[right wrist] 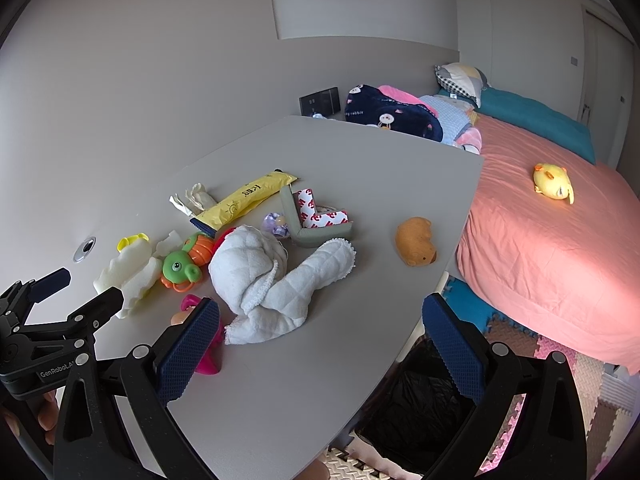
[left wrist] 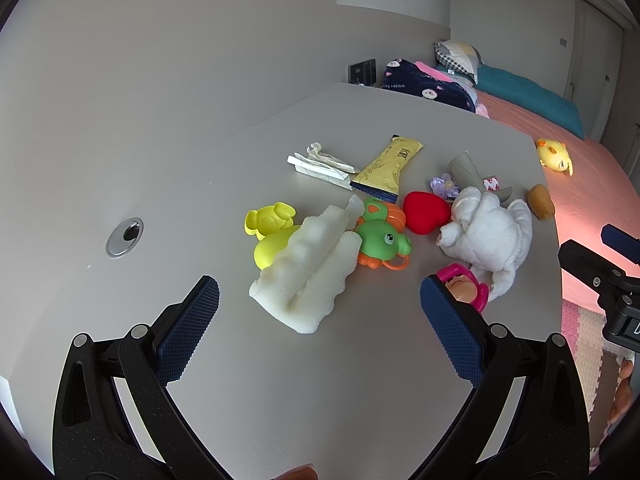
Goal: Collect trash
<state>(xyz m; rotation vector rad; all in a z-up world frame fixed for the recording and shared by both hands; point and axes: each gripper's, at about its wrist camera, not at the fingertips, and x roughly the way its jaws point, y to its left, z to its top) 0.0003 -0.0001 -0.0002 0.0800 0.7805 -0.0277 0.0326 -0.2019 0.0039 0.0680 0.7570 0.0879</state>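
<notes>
On the grey table (left wrist: 240, 380) nothing looks collected: white foam scrap (left wrist: 308, 276) and yellow wrapper (left wrist: 386, 168) remain; both my grippers gape empty.

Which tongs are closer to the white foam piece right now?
Left. The left tongs hang open right in front of the white foam piece. The right tongs are open farther off, by the white towel near the table edge.

black gripper frames, silver rivets, ribbed navy fingers (left wrist: 192, 328), "genrobot" lettering.
</notes>
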